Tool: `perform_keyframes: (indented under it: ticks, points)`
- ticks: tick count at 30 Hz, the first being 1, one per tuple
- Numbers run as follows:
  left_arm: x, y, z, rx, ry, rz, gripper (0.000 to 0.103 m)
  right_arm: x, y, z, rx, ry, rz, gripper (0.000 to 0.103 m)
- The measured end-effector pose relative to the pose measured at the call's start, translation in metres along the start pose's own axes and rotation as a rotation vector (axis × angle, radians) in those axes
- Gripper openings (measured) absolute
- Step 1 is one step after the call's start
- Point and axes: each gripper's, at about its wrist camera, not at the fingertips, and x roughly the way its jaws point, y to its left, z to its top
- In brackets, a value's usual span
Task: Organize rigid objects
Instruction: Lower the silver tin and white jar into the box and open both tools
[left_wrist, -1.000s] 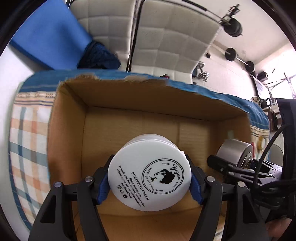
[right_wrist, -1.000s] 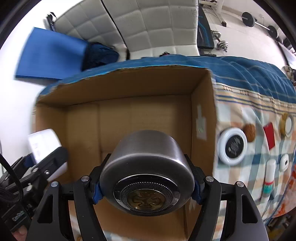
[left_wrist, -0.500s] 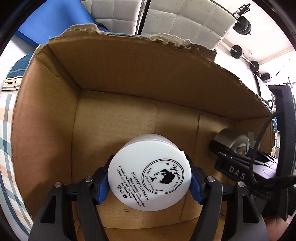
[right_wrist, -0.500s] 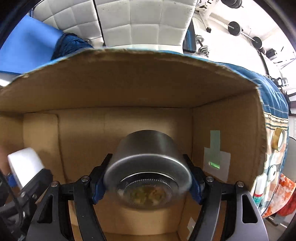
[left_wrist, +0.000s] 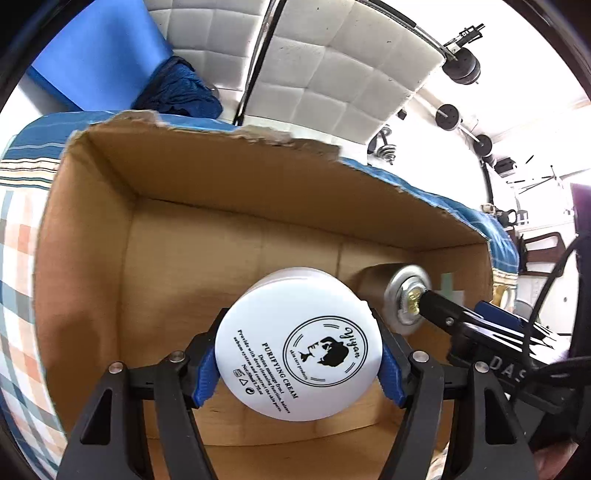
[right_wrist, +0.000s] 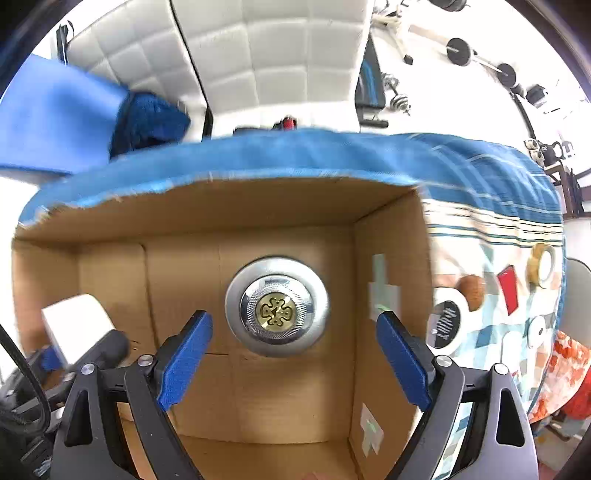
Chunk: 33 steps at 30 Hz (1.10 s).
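Observation:
My left gripper (left_wrist: 297, 363) is shut on a white cream jar (left_wrist: 297, 341) with black print on its lid, held over the inside of a cardboard box (left_wrist: 88, 236). In the right wrist view the silver tin (right_wrist: 277, 304) with a gold emblem sits on the box floor (right_wrist: 280, 402), below and apart from my right gripper (right_wrist: 293, 350). The right gripper's jaws are opening wide and its blue pads (right_wrist: 184, 356) touch nothing. The same silver tin (left_wrist: 406, 297) shows in the left wrist view beside the right gripper's finger (left_wrist: 443, 306). The white jar (right_wrist: 75, 326) shows at the left of the right wrist view.
The box stands on a checked and blue-striped cloth (right_wrist: 480, 173). To its right lie a white jar with a black lid (right_wrist: 445, 325), a brown round thing (right_wrist: 471, 288), a red card (right_wrist: 508, 286) and a tape roll (right_wrist: 541, 266). White padded panels (left_wrist: 332, 66) rise behind.
My right gripper let go of the silver tin, which now rests on the box floor, and has pulled up from it. The left gripper still holds the white jar and has pulled back a little.

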Motion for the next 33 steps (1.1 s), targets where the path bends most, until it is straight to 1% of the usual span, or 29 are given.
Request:
perform_keyframes:
  ticks: [3, 5, 7, 12, 14, 17, 18, 20, 21, 23, 25, 26, 28, 30, 33]
  points:
    - [0.011, 0.0, 0.006, -0.022, 0.01, -0.004, 0.067, -0.012, -0.01, 0.004, 0.021, -0.011, -0.054, 0.091]
    - [0.021, 0.002, 0.011, -0.033, 0.02, -0.005, 0.067, -0.01, -0.015, 0.014, 0.037, 0.009, -0.042, 0.091]
    - [0.035, 0.004, 0.017, -0.043, 0.047, -0.006, 0.067, -0.008, -0.02, 0.021, 0.061, 0.023, -0.035, 0.091]
    - [0.058, 0.004, 0.024, -0.07, 0.084, -0.03, 0.067, -0.014, -0.023, 0.026, 0.125, 0.0, -0.023, 0.092]
    - [0.064, 0.0, 0.026, -0.058, 0.092, -0.029, 0.067, -0.015, -0.016, 0.03, 0.125, -0.004, -0.027, 0.092]
    - [0.074, -0.007, 0.028, -0.029, 0.114, -0.009, 0.067, -0.01, -0.014, 0.036, 0.111, 0.002, -0.045, 0.092]
    - [0.075, -0.008, 0.029, -0.03, 0.111, -0.016, 0.067, -0.009, -0.013, 0.036, 0.109, 0.005, -0.047, 0.092]
    - [0.073, -0.008, 0.031, -0.036, 0.109, -0.017, 0.069, -0.007, -0.011, 0.036, 0.107, 0.008, -0.056, 0.092]
    - [0.072, -0.007, 0.032, -0.041, 0.112, -0.023, 0.072, -0.006, -0.01, 0.036, 0.105, 0.011, -0.055, 0.092]
    - [0.068, -0.006, 0.032, -0.057, 0.119, -0.055, 0.075, -0.005, -0.011, 0.036, 0.108, 0.017, -0.05, 0.092]
    - [0.06, -0.005, 0.031, -0.063, 0.122, -0.068, 0.078, -0.005, -0.012, 0.035, 0.109, 0.018, -0.036, 0.092]
    - [0.055, -0.005, 0.03, -0.061, 0.113, -0.054, 0.08, -0.006, -0.012, 0.035, 0.108, 0.018, -0.031, 0.092]
    - [0.044, -0.006, 0.03, -0.047, 0.092, -0.016, 0.09, -0.009, -0.015, 0.033, 0.106, 0.012, -0.004, 0.092]
    - [0.028, -0.01, 0.024, -0.021, 0.067, 0.019, 0.094, -0.013, -0.018, 0.029, 0.101, 0.011, 0.026, 0.092]
    - [0.005, -0.015, 0.014, 0.015, 0.04, 0.06, 0.097, -0.023, -0.021, 0.022, 0.088, 0.001, 0.04, 0.093]
